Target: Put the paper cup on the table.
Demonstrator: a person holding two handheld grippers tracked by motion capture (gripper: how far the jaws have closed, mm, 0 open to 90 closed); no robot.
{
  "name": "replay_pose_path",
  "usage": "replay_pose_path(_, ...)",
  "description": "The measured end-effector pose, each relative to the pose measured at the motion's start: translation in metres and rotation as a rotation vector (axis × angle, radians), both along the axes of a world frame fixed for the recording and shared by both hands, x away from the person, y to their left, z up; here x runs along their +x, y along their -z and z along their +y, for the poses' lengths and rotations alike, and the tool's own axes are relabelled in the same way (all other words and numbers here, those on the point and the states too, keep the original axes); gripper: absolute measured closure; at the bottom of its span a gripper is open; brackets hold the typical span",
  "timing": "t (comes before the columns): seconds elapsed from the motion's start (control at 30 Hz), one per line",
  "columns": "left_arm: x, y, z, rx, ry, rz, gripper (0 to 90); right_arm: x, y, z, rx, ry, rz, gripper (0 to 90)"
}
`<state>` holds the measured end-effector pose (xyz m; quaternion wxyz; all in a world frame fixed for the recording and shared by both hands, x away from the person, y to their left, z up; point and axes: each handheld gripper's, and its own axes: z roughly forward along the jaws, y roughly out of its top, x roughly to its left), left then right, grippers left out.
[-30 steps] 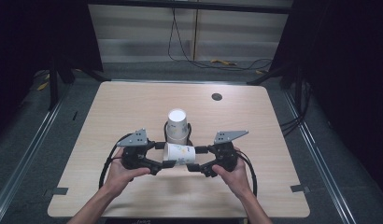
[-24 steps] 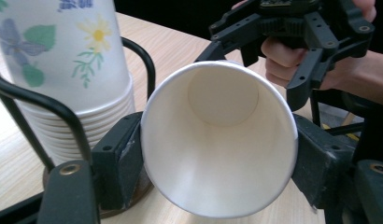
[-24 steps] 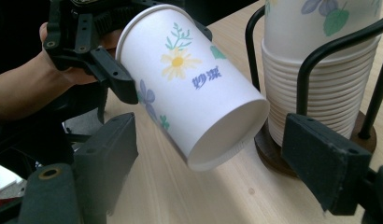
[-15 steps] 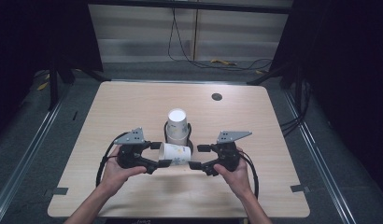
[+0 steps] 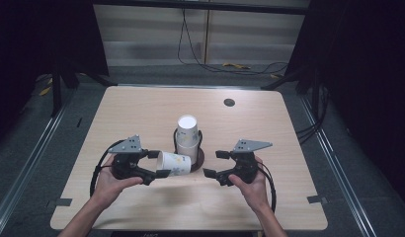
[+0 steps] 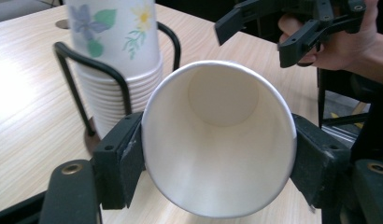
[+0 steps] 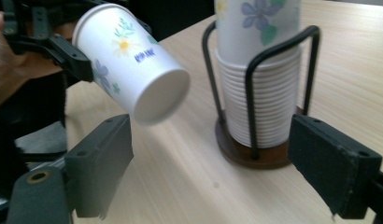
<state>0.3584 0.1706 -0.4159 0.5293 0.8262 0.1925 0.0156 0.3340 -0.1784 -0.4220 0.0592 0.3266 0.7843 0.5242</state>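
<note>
one paper cup, lying sideways, clamped at its rim in the left tool. right tool: jaws just opened wide, nothing between them. cup stack in wire holder on counter.

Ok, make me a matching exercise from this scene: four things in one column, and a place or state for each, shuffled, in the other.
Things:
1. left tool
2. right tool
3. single paper cup
4. stack of cups

States or places:
A. stands upside down in a black wire holder on a round base
B. lies on its side, closed bottom pointing toward the other hand
C. jaws apart with nothing between them
D. jaws pressed on both sides of a cup's rim

Pairs: 1-D, 2-C, 3-B, 4-A
</note>
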Motion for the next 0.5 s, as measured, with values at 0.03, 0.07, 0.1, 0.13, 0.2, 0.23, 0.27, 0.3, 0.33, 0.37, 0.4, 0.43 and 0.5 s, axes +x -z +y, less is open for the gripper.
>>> replay_pose_path(0.03, 0.0, 0.0, 0.002, 0.003, -0.002, 0.0, 27.5, -0.002, 0.001, -0.002, -0.009, 0.013, 0.002, 14.0)
replay_pose_path(0.07, 0.001, 0.001, 0.004, 0.003, -0.007, 0.0, 27.5, -0.003, 0.002, -0.003, -0.021, 0.024, -0.002, 14.0)
replay_pose_path(0.1, 0.002, 0.002, 0.007, 0.013, -0.015, 0.006, 27.5, -0.004, 0.002, -0.005, -0.028, 0.038, -0.009, 14.0)
replay_pose_path(0.13, 0.002, 0.003, 0.009, 0.017, -0.021, 0.011, 27.5, -0.005, 0.004, -0.008, -0.035, 0.059, -0.012, 13.8)
replay_pose_path(0.2, 0.004, 0.004, 0.012, 0.03, -0.034, 0.012, 27.5, -0.006, 0.005, -0.011, -0.054, 0.09, -0.009, 13.7)
replay_pose_path(0.23, 0.005, 0.004, 0.013, 0.04, -0.039, 0.015, 27.5, -0.007, 0.006, -0.013, -0.061, 0.099, -0.01, 13.7)
replay_pose_path(0.27, 0.006, 0.005, 0.014, 0.038, -0.043, 0.023, 27.5, -0.009, 0.007, -0.015, -0.076, 0.116, -0.014, 13.7)
replay_pose_path(0.3, 0.008, 0.005, 0.015, 0.039, -0.044, 0.023, 27.3, -0.01, 0.008, -0.016, -0.086, 0.13, -0.014, 13.7)
replay_pose_path(0.33, 0.009, 0.006, 0.017, 0.043, -0.049, 0.034, 27.1, -0.012, 0.008, -0.017, -0.088, 0.135, -0.017, 13.7)
replay_pose_path(0.37, 0.011, 0.006, 0.018, 0.046, -0.052, 0.048, 27.1, -0.013, 0.009, -0.02, -0.097, 0.136, -0.013, 13.7)
replay_pose_path(0.4, 0.012, 0.006, 0.02, 0.054, -0.054, 0.051, 27.1, -0.015, 0.009, -0.022, -0.1, 0.141, -0.015, 13.7)
replay_pose_path(0.43, 0.013, 0.007, 0.022, 0.057, -0.06, 0.052, 27.1, -0.016, 0.009, -0.024, -0.096, 0.148, -0.014, 13.7)
replay_pose_path(0.5, 0.015, 0.007, 0.026, 0.067, -0.07, 0.063, 27.1, -0.018, 0.009, -0.028, -0.096, 0.16, -0.014, 13.7)
